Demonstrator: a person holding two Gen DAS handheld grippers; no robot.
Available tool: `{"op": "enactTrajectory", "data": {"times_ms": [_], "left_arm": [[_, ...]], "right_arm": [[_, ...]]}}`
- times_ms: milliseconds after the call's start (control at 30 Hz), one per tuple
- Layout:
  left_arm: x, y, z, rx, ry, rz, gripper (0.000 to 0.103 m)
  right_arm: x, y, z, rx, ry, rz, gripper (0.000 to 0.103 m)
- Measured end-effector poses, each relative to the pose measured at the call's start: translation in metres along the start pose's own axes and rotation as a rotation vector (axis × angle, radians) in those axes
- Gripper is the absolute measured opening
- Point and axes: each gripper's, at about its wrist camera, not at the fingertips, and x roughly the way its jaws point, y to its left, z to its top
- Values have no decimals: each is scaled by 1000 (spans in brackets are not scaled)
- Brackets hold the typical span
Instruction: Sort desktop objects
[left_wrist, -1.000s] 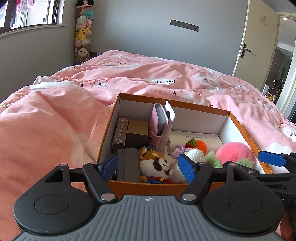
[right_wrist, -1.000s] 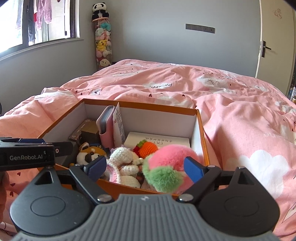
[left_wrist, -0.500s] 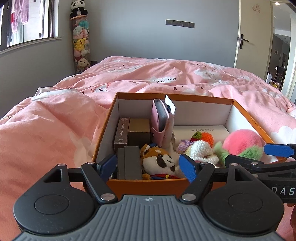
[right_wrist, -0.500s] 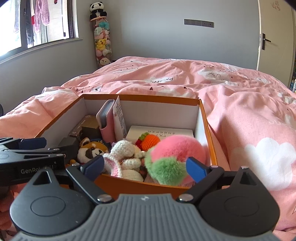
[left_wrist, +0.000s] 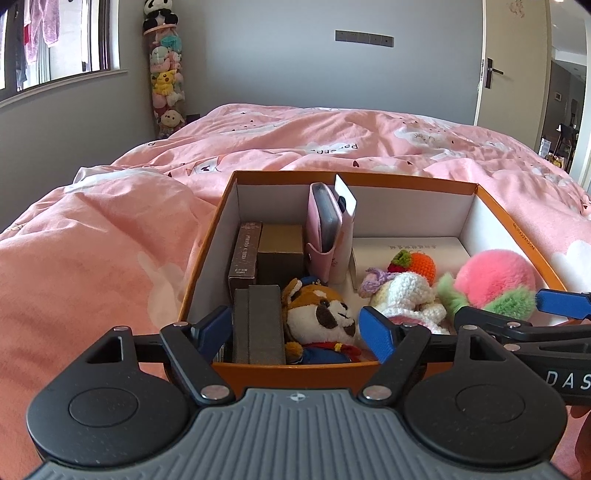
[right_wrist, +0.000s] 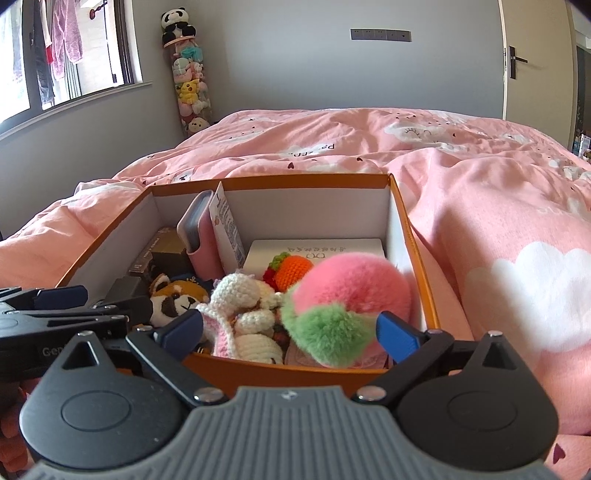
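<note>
an orange cardboard box (left_wrist: 517, 236) with white inner walls sits on a bed with a pink duvet (left_wrist: 110, 240), and everything to be sorted lies inside it. against the box's left wall stand dark rigid card boxes (left_wrist: 245, 254) and a grey case (left_wrist: 258, 325); near the box's middle a pink phone pouch (left_wrist: 325, 229) leans upright; beside it, toward the near wall, lies a red panda plush (left_wrist: 321, 317). toward the box's right wall are a white crocheted doll (right_wrist: 243, 306), a crocheted orange fruit (right_wrist: 293, 269) and a fluffy pink-and-green pompom peach (right_wrist: 347, 295), all resting over a flat white box (right_wrist: 317, 247).

the left gripper (left_wrist: 295, 328) hovers at the box's near wall, its blue fingers (left_wrist: 375, 334) spread apart and grasping nothing. the right gripper (right_wrist: 291, 332) is opening, its fingers (right_wrist: 395, 334) either side of the peach's green tuft without pressing on it, as far as the view shows.

the plush and crochet pieces look light, soft and squashy; a firm pinch across the body should hold, though the fur may slip and compress. the card boxes look stiff and smooth, best taken across their narrow faces. the pouch could tip if nudged.
</note>
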Motion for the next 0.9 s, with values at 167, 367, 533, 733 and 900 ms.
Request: {"op": "enactTrajectory", "data": {"times_ms": [167, 367, 533, 733, 900], "left_arm": [[1, 0, 1, -1, 15, 2, 90], [1, 1, 1, -1, 22, 0, 90], [1, 1, 1, -1, 22, 1, 90], [1, 1, 1, -2, 22, 1, 90], [2, 1, 1, -2, 26, 0, 90]], "right_arm": [[0, 0, 0, 0, 0, 0, 101], [0, 0, 0, 0, 0, -1, 101], [0, 0, 0, 0, 0, -1, 101], [0, 0, 0, 0, 0, -1, 101], [0, 0, 0, 0, 0, -1, 101]]}}
